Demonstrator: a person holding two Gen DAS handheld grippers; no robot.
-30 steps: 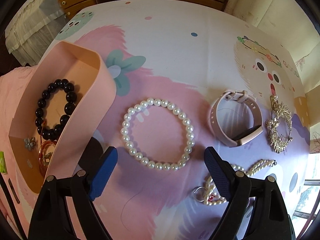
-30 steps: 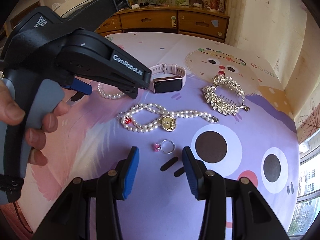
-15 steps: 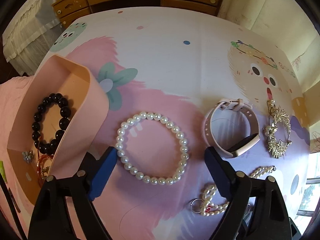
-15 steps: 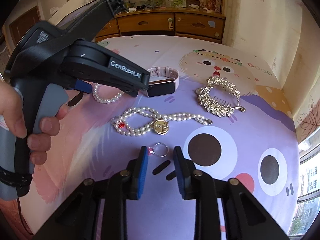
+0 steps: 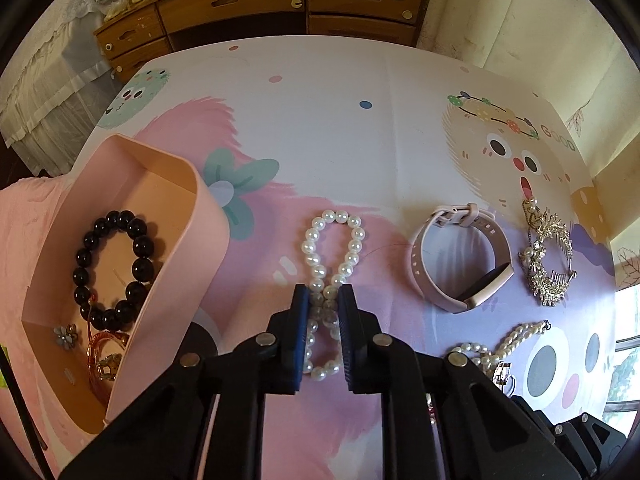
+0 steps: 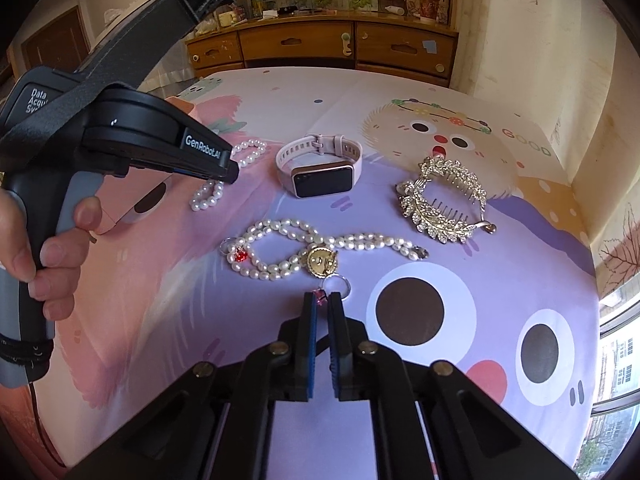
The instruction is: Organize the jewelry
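Observation:
My left gripper (image 5: 323, 295) is shut on the white pearl bracelet (image 5: 333, 236), pinching it into a figure-eight on the table. The pink box (image 5: 188, 248) to its left holds a black bead bracelet (image 5: 116, 264), a small flower piece (image 5: 66, 335) and a gold piece (image 5: 105, 364). My right gripper (image 6: 321, 298) is shut on the pink-stone ring (image 6: 339, 283), which lies just below the pearl necklace (image 6: 304, 248). The pink watch (image 6: 320, 166) and gold hair comb (image 6: 444, 196) lie further back.
The cartoon tablecloth (image 5: 320, 120) covers the table. A wooden dresser (image 5: 260, 4) stands behind it. The left gripper's body and the hand holding it (image 6: 60, 184) fill the left of the right wrist view. A window (image 6: 616, 360) is at the right.
Both grippers closed: the left one squeezed the round pearl bracelet into a figure-eight, and the right one moved forward and closed on the ring.

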